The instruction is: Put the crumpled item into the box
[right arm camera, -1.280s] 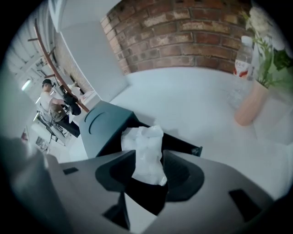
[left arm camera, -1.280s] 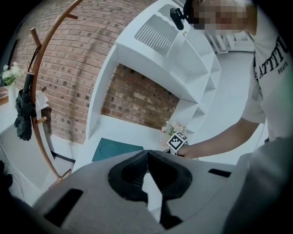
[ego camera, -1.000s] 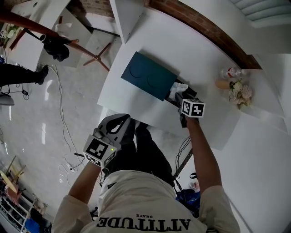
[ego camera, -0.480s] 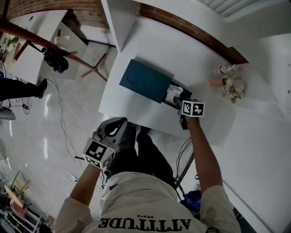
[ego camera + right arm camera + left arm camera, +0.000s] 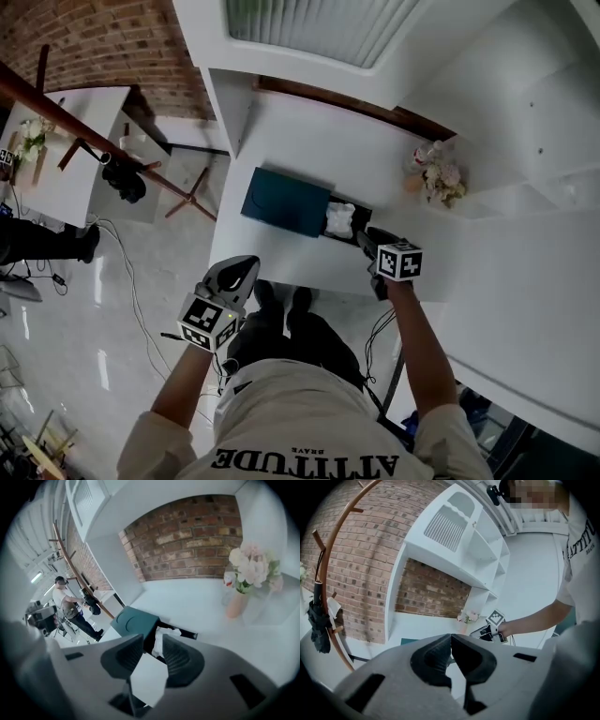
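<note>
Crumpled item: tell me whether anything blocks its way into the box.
Nothing visible does: the crumpled item already lies in the open end of the box, beside its teal cover. The right gripper, jaws just closing on nothing, is clear of it.

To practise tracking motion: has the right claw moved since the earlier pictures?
Yes. The right claw has drawn back from the box, toward the person, leaving the crumpled paper inside; its jaws have just been closing, empty.

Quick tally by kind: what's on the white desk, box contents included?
Box: 1
Crumpled paper: 1
Vase of flowers: 1
Clear thing by the vase: too blurred to count
Total: 3
</note>
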`<action>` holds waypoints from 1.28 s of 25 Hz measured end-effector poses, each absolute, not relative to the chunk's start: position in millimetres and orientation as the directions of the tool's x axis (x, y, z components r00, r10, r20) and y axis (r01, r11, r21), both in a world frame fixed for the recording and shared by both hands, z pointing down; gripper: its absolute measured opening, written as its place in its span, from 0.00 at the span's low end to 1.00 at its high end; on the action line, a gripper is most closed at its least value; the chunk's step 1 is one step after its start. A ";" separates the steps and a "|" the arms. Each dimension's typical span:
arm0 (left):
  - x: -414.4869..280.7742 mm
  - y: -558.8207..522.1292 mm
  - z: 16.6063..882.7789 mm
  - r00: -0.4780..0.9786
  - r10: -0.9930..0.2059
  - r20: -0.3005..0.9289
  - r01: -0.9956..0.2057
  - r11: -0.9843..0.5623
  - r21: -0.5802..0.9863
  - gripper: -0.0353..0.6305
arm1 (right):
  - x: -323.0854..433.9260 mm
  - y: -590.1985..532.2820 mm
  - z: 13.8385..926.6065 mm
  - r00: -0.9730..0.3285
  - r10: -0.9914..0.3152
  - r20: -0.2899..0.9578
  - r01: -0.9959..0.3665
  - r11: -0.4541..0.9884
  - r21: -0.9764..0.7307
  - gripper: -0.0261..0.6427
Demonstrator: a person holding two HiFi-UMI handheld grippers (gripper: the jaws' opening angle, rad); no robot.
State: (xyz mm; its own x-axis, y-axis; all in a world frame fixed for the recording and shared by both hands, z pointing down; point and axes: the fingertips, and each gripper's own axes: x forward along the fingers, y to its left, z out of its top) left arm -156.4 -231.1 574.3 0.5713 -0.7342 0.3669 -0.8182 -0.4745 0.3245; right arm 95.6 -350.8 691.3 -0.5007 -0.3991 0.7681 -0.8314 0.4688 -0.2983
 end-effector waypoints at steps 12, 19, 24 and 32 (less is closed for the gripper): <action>-163.3 -240.0 541.8 0.581 -0.744 0.330 -0.811 -0.491 0.318 0.09 | 143.3 -314.5 570.8 -0.498 -0.646 0.578 -0.866 0.405 -0.294 0.15; -158.9 -251.0 509.4 0.581 -0.764 0.282 -0.810 -0.507 0.294 0.09 | 172.4 -294.0 506.4 -0.454 -0.782 0.428 -0.891 0.378 -0.253 0.10; -149.1 -253.2 485.5 0.565 -0.786 0.253 -0.822 -0.510 0.253 0.09 | 195.4 -284.4 473.9 -0.413 -0.832 0.371 -0.911 0.376 -0.172 0.10; -121.2 -244.4 463.5 0.508 -0.836 0.209 -0.859 -0.474 0.193 0.09 | 225.7 -279.6 449.9 -0.412 -0.870 0.271 -0.910 0.407 -0.080 0.10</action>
State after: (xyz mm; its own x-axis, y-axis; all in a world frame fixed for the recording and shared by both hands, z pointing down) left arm -121.2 -244.4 463.5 0.5077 -0.8357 0.2091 -0.8593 -0.4736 0.1933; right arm 225.7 -279.6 449.9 -0.4122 -0.8697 0.2715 -0.9102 0.4066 -0.0795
